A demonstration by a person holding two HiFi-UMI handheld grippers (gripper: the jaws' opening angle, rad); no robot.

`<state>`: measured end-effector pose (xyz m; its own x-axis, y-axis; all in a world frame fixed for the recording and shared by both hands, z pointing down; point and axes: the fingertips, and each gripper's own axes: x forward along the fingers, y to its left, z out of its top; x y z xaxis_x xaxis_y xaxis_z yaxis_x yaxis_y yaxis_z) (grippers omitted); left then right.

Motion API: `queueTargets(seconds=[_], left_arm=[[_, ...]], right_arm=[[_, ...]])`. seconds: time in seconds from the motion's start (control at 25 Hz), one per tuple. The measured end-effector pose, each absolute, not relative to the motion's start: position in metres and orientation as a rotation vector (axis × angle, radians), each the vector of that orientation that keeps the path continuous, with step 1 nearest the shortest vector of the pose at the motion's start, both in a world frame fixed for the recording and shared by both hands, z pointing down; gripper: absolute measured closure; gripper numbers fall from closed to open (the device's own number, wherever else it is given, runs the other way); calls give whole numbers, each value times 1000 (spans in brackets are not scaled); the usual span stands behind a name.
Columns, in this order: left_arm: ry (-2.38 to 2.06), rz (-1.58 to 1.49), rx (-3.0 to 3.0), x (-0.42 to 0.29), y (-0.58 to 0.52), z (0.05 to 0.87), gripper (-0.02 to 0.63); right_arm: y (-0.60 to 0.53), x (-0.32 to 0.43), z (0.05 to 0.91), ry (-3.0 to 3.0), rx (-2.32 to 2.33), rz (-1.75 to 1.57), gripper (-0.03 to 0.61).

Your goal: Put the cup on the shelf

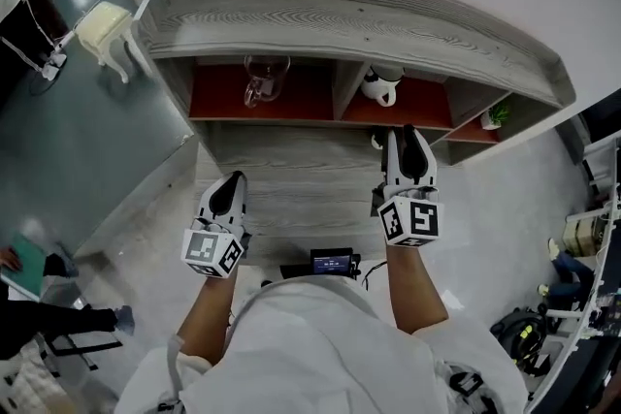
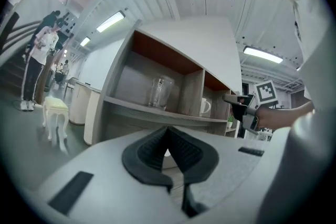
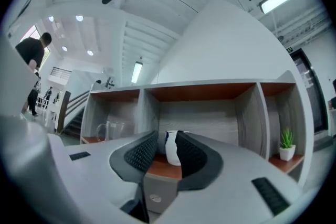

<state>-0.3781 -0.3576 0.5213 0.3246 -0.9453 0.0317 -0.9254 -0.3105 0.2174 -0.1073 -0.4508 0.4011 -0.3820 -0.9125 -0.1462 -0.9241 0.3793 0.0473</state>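
A white cup with black markings [image 1: 381, 86] stands on the red floor of the middle compartment of a grey wooden shelf [image 1: 340, 15]. My right gripper [image 1: 407, 136] hangs just in front of that compartment, open, its pads apart from the cup. In the right gripper view the cup [image 3: 172, 148] shows upright beyond the spread jaws of the right gripper [image 3: 167, 136], touching neither. My left gripper [image 1: 231, 184] is lower and to the left, away from the shelf, shut and empty [image 2: 168, 131]. The left gripper view also catches the cup [image 2: 205, 107].
A clear glass mug [image 1: 264, 78] stands in the left compartment and a small potted plant [image 1: 495, 116] in the right one. A white stool [image 1: 102, 24] stands left of the shelf. People stand at the far left. Bags [image 1: 519, 334] lie on the floor at right.
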Motion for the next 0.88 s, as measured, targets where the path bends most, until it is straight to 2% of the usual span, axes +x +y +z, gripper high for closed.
queueTargets(seconds=[0.16, 0.28, 0.56, 0.88], left_arm=[[-1750, -162, 2396, -385, -322, 511, 607], [-1770, -153, 2404, -391, -295, 506, 606], [-1847, -173, 2339, -404, -227, 514, 607], [-2008, -201, 2223, -437, -158, 510, 606]], right_arm=[[-402, -109, 399, 2548, -1633, 203, 517], [-364, -114, 400, 2577, -1587, 199, 534], [-285, -146, 426, 2704, -1427, 150, 537], [-247, -179, 442, 2772, -1277, 82, 537]])
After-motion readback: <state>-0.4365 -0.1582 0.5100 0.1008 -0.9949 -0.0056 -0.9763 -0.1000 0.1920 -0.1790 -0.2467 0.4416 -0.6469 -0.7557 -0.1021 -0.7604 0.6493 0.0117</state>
